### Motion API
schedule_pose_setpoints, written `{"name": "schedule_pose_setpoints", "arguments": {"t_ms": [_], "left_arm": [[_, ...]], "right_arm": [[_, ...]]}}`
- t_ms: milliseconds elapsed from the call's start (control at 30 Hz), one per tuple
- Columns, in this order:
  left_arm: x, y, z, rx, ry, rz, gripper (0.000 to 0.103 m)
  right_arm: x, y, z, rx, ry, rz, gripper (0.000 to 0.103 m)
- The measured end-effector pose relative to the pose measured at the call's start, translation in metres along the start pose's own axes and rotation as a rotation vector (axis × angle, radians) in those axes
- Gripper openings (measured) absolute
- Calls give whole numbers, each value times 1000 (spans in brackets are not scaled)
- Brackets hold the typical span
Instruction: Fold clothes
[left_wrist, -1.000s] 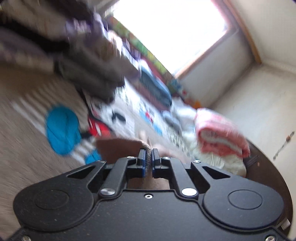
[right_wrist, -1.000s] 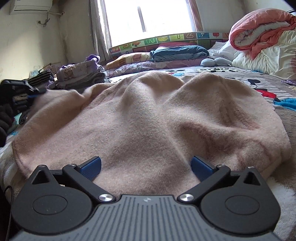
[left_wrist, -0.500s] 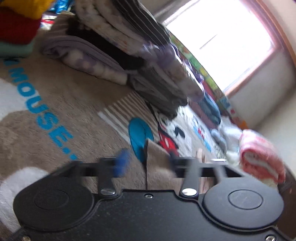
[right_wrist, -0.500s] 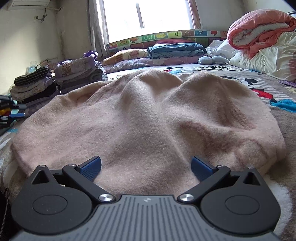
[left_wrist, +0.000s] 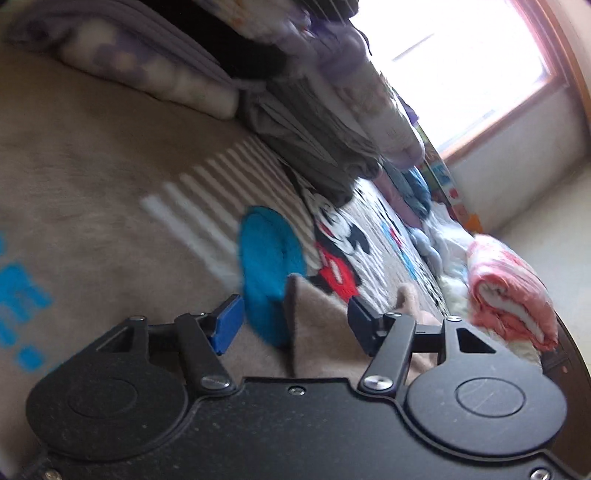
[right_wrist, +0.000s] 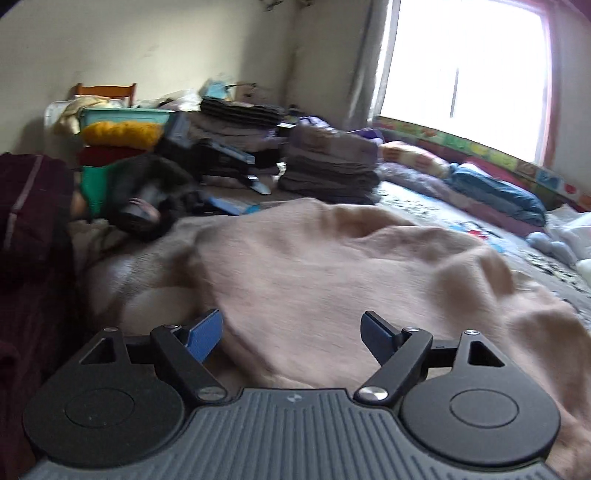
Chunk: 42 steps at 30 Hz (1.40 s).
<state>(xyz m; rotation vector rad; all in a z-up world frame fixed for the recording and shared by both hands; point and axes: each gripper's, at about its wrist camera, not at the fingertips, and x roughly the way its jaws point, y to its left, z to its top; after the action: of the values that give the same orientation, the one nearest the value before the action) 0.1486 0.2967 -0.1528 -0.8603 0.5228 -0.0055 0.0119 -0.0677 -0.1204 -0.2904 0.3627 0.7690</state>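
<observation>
A beige-pink fleece garment lies rumpled on a bed, filling the centre and lower right of the right wrist view. It looks thick, soft and limp, w/ a fuzzy nap. Judged from this: light, not fragile, not slippery, but it will sag and bunch when lifted, so it wants two holds along one edge, not a pinch mid-panel. Best spots appear to be the rounded hem at the bottom centre of the frame and the far corner at lower right.

The right hand-held gripper hovers low at that near hem, jaws spread wide, nothing between them; the cloth runs just under and between the blue pads.

In the left wrist view, a folded corner of the same garment stands up at lower centre. The left hand-held gripper is also spread wide, holding nothing, w/ that corner between its fingers but apart from both pads.

Under the garment is a tan cartoon-mouse blanket w/ a bright blue patch. A stack of folded grey and purple clothes sits upper centre of the right view. A rolled pink quilt is at the right of the left view. A bright window is at upper right.
</observation>
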Motion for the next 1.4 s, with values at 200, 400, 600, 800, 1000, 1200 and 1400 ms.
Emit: {"name": "schedule_pose_setpoints", "arguments": {"t_ms": [200,400,600,800,1000,1200,1400], "left_arm": [[28,-20,-4,158,101,-48,11],[-2,-47,-5,233,4,-122,0],[-74,-74,-1,305,-216,-153,0],[-131,-83,-7,373,-375,-90,0],[-109,-33,7,234,-264,22,3],[-86,5,4,35,-139,12,58],[-41,12,-5,-39,30,-1,58]], "right_arm": [[46,-8,-6,141,102,52,85],[49,4,-33,107,67,48,98],[44,3,-36,138,52,60,99],[41,5,-30,129,82,32,99],[38,38,-16,-110,101,-90,96],[57,114,1,-684,35,-115,80],[96,147,6,-1048,52,-107,67]]}}
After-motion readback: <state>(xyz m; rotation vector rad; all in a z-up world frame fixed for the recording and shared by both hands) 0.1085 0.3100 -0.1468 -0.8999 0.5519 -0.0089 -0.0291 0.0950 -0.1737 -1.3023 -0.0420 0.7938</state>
